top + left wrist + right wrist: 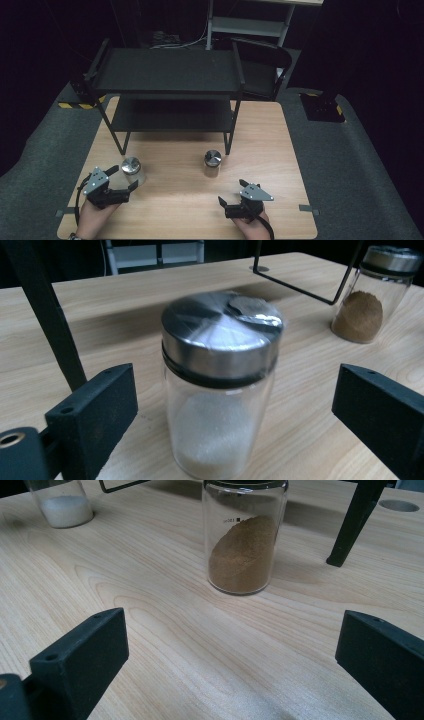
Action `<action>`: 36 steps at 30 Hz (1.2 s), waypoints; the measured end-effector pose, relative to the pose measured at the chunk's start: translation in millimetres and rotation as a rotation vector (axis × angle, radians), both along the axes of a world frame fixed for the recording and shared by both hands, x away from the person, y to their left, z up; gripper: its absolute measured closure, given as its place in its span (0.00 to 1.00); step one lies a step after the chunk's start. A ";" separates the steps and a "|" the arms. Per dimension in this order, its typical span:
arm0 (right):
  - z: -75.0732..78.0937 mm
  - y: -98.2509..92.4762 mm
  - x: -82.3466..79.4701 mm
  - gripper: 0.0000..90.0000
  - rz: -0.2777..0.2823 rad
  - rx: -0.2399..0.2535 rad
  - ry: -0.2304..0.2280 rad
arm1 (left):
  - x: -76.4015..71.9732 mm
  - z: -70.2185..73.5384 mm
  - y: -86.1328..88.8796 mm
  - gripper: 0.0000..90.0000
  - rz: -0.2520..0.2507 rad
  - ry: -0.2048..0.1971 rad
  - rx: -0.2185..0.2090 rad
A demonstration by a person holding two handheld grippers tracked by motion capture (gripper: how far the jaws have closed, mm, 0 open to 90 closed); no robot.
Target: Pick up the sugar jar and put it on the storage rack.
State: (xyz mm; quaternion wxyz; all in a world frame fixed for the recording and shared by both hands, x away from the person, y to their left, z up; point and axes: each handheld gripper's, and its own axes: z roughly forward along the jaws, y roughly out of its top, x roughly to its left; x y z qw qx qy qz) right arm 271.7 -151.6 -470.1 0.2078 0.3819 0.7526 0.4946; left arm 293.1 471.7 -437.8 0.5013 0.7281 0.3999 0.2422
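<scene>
Light wooden table [280,150] with black two-tier rack [170,75], white-powder jar [133,170], brown-powder jar [212,163].

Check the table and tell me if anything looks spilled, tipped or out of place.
Nothing stands out. The jar of white grains and the jar of brown powder both stand upright with no spill on the table. The brown powder lies sloped inside its jar. The black rack stands square.
</scene>
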 end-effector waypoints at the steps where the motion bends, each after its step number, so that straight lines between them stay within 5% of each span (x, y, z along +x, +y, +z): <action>1: 0.0 0.0 0.0 0.00 0.000 0.000 0.000 | 1.0 0.2 0.0 0.06 0.001 -0.004 -0.003; 11: -0.1 0.2 -0.3 0.00 0.003 -0.002 -0.003 | 16.7 -0.9 5.7 0.18 -0.023 -0.010 -0.032; 23: -0.9 -1.2 -0.3 0.00 0.006 0.005 -0.005 | 19.3 1.4 0.2 0.35 -0.052 -0.061 0.026; 36: -1.1 -1.7 -0.2 0.00 0.009 0.006 -0.006 | 17.7 -3.3 -1.3 0.38 -0.049 -0.088 0.029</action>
